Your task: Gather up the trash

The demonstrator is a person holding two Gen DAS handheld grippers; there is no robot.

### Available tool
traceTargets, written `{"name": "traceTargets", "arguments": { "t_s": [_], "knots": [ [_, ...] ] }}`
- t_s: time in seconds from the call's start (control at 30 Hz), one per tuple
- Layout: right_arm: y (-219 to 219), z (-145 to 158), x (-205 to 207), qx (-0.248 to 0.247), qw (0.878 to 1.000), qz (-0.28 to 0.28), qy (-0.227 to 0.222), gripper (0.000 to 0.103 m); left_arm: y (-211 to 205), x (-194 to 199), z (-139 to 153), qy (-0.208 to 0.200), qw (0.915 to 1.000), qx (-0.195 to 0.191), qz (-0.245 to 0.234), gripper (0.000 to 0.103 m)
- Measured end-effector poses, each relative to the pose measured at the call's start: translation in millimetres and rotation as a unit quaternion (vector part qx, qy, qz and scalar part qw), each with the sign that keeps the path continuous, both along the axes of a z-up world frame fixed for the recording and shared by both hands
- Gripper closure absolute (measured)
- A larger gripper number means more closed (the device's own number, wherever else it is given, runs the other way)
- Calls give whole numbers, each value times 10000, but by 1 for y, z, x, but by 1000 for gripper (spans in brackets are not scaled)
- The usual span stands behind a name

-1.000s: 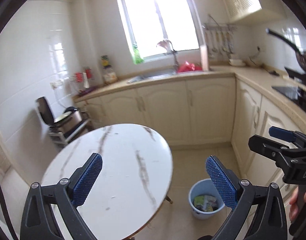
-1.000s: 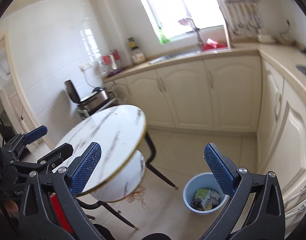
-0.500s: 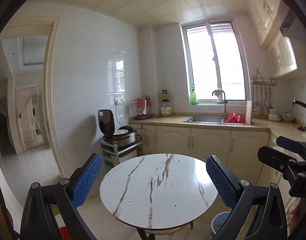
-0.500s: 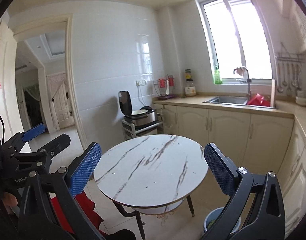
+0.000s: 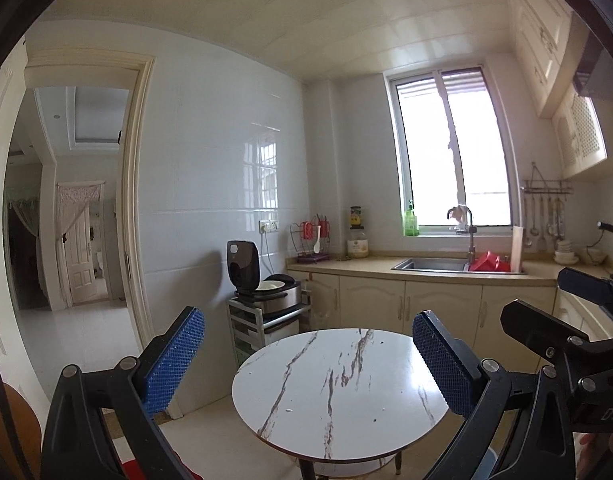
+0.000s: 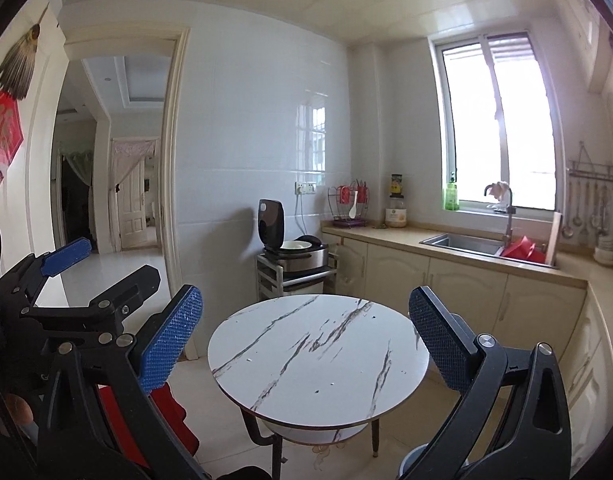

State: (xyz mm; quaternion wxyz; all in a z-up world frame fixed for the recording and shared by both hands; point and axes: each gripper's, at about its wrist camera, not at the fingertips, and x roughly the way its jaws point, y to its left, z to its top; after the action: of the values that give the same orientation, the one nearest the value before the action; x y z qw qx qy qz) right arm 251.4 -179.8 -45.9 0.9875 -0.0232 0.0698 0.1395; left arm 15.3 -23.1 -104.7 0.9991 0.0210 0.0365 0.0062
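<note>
My left gripper [image 5: 308,360] is open, its blue pads wide apart with nothing between them. It points level over a round white marble table [image 5: 338,392] whose top carries only a few tiny specks. My right gripper [image 6: 304,342] is open too and faces the same table [image 6: 318,356] from a little further right. Only the rim of the light blue trash bin [image 6: 416,456] shows on the floor, below the table's right side. Its contents are hidden. Each gripper appears at the edge of the other's view.
A rice cooker on a metal cart [image 5: 266,292] stands against the tiled wall behind the table. Cream cabinets with a sink [image 5: 434,266] run along the back and right. A doorway [image 5: 78,220] opens on the left. A red cloth [image 6: 166,420] lies low at left.
Both views have swung up from the floor to level and pulled back. The bin with trash has slid down to the frame's bottom edge. The whole tabletop now shows.
</note>
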Motion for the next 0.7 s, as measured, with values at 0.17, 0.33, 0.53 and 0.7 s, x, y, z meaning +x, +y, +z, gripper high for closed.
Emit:
{"name": "traceTargets", "arguments": {
  "t_s": [0.17,0.33,0.53,0.7],
  "knots": [
    [-3,-1,-8,-49,9998,-180,-79,0,4,0,-17,58,10000,20,-8,1],
    [-11,-3,-9,-13,9996,-281,-45,0,2,17,-9,118,9999,49,-101,1],
    [-18,-2,-14,-11,9991,-412,-65,0,-1,25,2,139,9998,67,-137,1],
    [-19,0,-16,1,9989,-469,-82,0,1,28,5,122,9998,94,-136,1]
  ]
}}
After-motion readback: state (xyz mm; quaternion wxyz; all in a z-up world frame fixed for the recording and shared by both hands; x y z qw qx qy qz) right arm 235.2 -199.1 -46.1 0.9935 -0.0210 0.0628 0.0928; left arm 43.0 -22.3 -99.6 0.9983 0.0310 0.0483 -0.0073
